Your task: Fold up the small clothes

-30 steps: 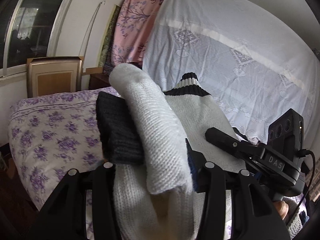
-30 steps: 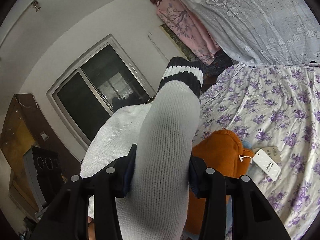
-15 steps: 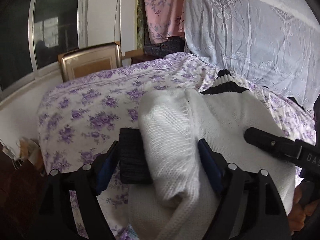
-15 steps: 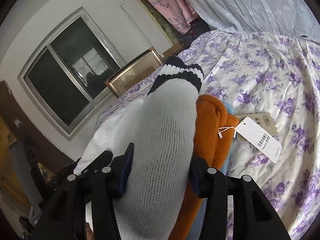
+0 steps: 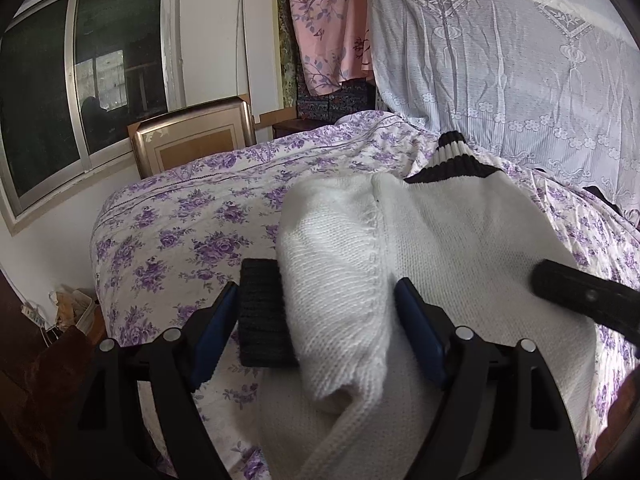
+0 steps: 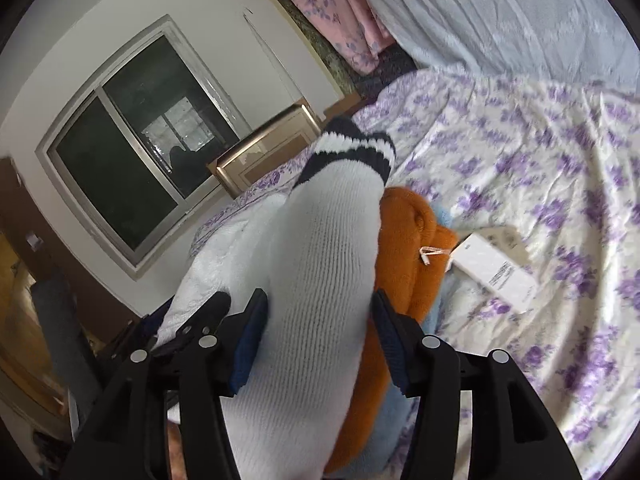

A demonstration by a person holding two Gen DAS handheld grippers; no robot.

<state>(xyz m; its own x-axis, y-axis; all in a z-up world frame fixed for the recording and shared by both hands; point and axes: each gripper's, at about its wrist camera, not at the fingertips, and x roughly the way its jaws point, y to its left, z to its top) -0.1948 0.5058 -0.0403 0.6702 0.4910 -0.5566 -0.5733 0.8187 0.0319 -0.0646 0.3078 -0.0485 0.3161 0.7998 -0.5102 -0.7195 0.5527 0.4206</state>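
A white knit sweater (image 5: 460,240) with a black-and-white striped end (image 5: 452,156) lies on the floral bed (image 5: 180,220). My left gripper (image 5: 316,292) is open wide. A folded white part and its black cuff (image 5: 262,316) lie loosely between its blue pads. In the right wrist view my right gripper (image 6: 319,296) has the sweater's white sleeve (image 6: 324,260) between its pads. Its jaws are opening while the pads still touch the knit. The striped cuff (image 6: 348,152) points away from me. One finger of the right gripper (image 5: 580,296) shows over the sweater in the left wrist view.
An orange knit garment (image 6: 408,248) on something light blue (image 6: 436,312) lies right of the sleeve, with a white tag (image 6: 492,272) beside it. A framed picture (image 5: 192,144) leans at the bed's far end under a window. A lace cloth (image 5: 520,60) hangs behind the bed.
Both grippers have sunk toward the bed with the sweater. The left jaws have spread wide and let the fold go loose. The right jaws have widened a little around the sleeve.
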